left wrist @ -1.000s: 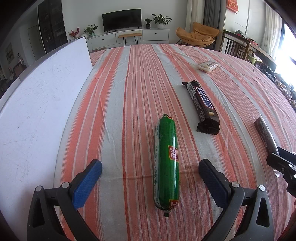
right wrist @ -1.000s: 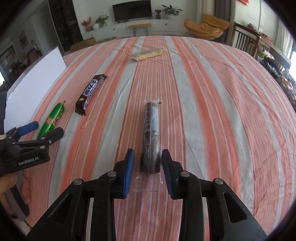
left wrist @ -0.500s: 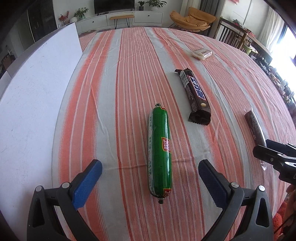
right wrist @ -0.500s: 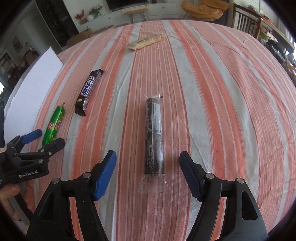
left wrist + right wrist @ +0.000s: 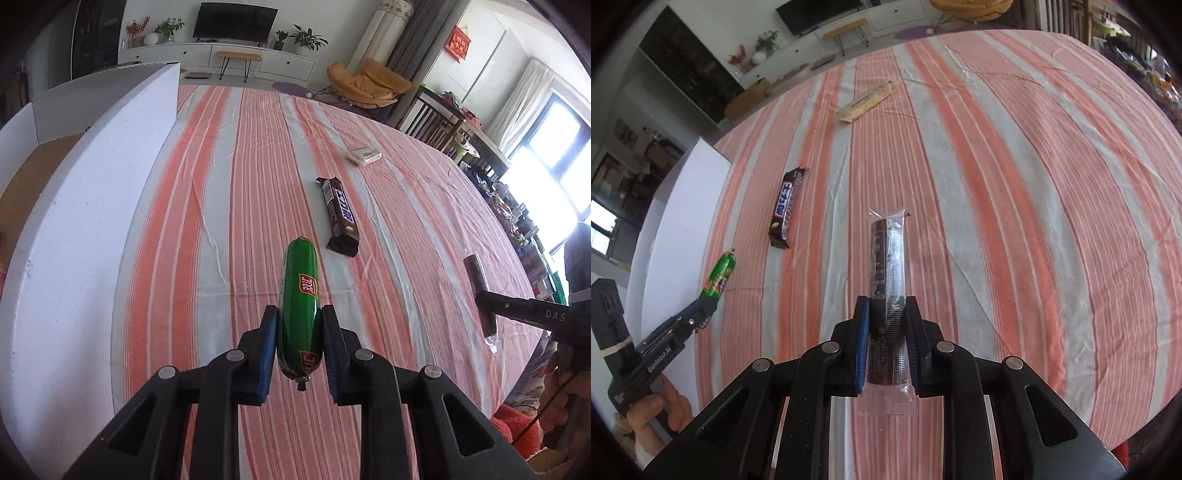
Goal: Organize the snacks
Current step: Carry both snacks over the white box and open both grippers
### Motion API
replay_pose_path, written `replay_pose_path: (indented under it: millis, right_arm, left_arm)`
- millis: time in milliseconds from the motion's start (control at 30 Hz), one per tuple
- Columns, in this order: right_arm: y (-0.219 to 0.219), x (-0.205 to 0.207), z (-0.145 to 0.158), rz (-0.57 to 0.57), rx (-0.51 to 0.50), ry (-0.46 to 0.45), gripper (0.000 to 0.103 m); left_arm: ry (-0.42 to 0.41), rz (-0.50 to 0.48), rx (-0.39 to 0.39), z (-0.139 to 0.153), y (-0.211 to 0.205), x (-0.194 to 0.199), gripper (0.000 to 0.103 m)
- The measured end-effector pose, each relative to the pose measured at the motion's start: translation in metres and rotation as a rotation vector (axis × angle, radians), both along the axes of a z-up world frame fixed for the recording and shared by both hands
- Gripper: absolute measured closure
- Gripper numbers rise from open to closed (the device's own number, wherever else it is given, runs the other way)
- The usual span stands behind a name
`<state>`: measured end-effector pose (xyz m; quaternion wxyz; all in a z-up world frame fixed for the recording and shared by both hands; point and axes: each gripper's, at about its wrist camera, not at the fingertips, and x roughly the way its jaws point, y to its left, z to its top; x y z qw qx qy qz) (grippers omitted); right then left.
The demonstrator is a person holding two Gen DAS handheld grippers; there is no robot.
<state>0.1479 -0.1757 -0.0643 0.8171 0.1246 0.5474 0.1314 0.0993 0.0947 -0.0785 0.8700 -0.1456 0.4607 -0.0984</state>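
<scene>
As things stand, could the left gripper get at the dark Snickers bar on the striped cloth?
Probably not yet: the left gripper is shut on the green sausage stick, so its jaws are occupied. The path to the dark Snickers bar itself looks clear, with bare striped tablecloth between.

Open striped tablecloth (image 5: 229, 206) across frame centre; white foam board (image 5: 92, 221) walling the left; chocolate bar (image 5: 340, 214) lying centre-right.

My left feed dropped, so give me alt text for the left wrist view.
The left tool is shut on a green sausage above the striped tablecloth. A Snickers bar lies beyond; a white board stands left.
</scene>
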Motion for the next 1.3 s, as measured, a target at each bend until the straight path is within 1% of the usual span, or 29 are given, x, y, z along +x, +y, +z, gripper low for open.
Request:
replay_pose_path:
  millis: [100,233,400,500,600,633,700,800,867,933,967,1000,1033,1067,1100,1133,1167,1233,1267,1300]
  right_arm:
    - [0.004,-0.012,0.018,0.019,0.045,-0.020,0.084]
    - [0.035,-0.023,0.046,0.088,0.100,-0.067,0.084]
    - [0.090,-0.028,0.081,0.198,0.140,-0.127,0.084]
    - [0.122,-0.034,0.100,0.264,0.172,-0.152,0.084]
    - [0.162,-0.041,0.120,0.350,0.213,-0.168,0.084]
    - [0.180,-0.042,0.126,0.388,0.230,-0.171,0.084]
    - [0.217,-0.046,0.135,0.465,0.263,-0.171,0.084]
    - [0.276,-0.056,0.139,0.577,0.291,-0.161,0.084]
    - [0.316,-0.062,0.136,0.635,0.293,-0.154,0.084]
    - [0.347,-0.069,0.129,0.679,0.319,-0.139,0.079]
    - [0.359,-0.070,0.124,0.691,0.341,-0.126,0.072]
    - [0.367,-0.072,0.120,0.701,0.365,-0.115,0.050]
    - [0.371,-0.073,0.118,0.707,0.392,-0.112,0.042]
    - [0.370,-0.075,0.117,0.701,0.401,-0.123,0.041]
    - [0.366,-0.075,0.115,0.699,0.398,-0.139,0.041]
    - [0.361,-0.074,0.114,0.698,0.383,-0.160,0.041]
    - [0.352,-0.074,0.114,0.683,0.344,-0.193,0.041]
    - [0.326,-0.068,0.109,0.631,0.248,-0.274,0.036]
    - [0.310,-0.063,0.104,0.590,0.199,-0.308,0.032]
    - [0.292,-0.058,0.096,0.539,0.149,-0.331,0.030]
  left_arm:
    - [-0.052,-0.018,-0.071,0.023,0.000,-0.025,0.081]
    - [-0.140,-0.014,-0.135,0.058,0.007,-0.051,0.080]
    - [-0.235,0.061,-0.231,0.100,0.047,-0.072,0.081]
    - [-0.306,0.123,-0.265,0.128,0.083,-0.091,0.080]
    - [-0.376,0.209,-0.234,0.151,0.121,-0.116,0.080]
    - [-0.388,0.242,-0.212,0.156,0.135,-0.122,0.080]
    - [-0.387,0.317,-0.164,0.160,0.164,-0.131,0.080]
    - [-0.351,0.436,-0.079,0.150,0.208,-0.138,0.080]
    - [-0.318,0.502,-0.037,0.136,0.236,-0.138,0.080]
    - [-0.279,0.575,0.021,0.118,0.257,-0.140,0.080]
    - [-0.264,0.604,0.056,0.109,0.263,-0.141,0.077]
    - [-0.252,0.626,0.084,0.102,0.268,-0.142,0.064]
    - [-0.235,0.649,0.108,0.096,0.271,-0.143,0.041]
    - [-0.231,0.668,0.125,0.091,0.273,-0.147,0.032]
    - [-0.247,0.679,0.139,0.089,0.270,-0.150,0.022]
    - [-0.266,0.681,0.154,0.088,0.266,-0.151,0.021]
    - [-0.278,0.668,0.168,0.087,0.260,-0.149,0.020]
    - [-0.293,0.621,0.177,0.087,0.245,-0.142,0.016]
    - [-0.301,0.588,0.171,0.088,0.236,-0.136,0.016]
    - [-0.312,0.547,0.157,0.092,0.223,-0.133,0.016]
